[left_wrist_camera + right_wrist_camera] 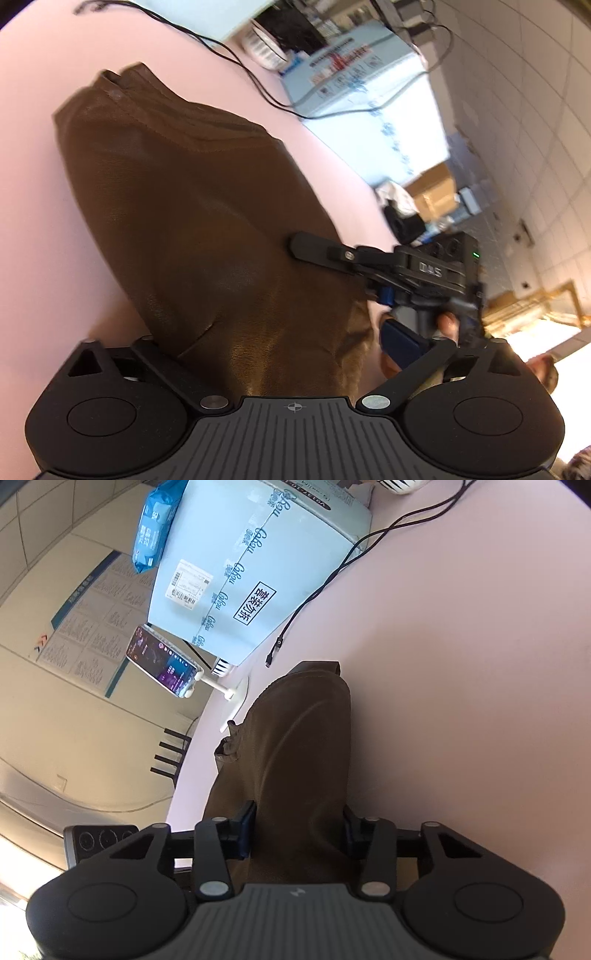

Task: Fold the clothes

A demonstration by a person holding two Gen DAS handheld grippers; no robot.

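Your right gripper [297, 829] is pinched onto a raised fold of the brown garment [291, 746], pads pressing both sides. Your left gripper [288, 354] stands wide, cloth under it, fingertips hidden. Garment: smooth, slightly shiny, stitched hem, lying on the pink table [461, 664]. Pale blue carton [258, 565] reads "Cabau".

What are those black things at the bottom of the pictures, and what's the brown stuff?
They are claws, like big tongs. A person holds one in each hand, each with a camera looking along its fingers. One picture is from the left claw, the other from the right claw. On the pink table lies a brown garment to fold. The right claw pinches it. Cloth also sits between the left claw's fingers, but I cannot tell if it squeezes. Behind are a pale blue box, a phone on a stand and a black cable.
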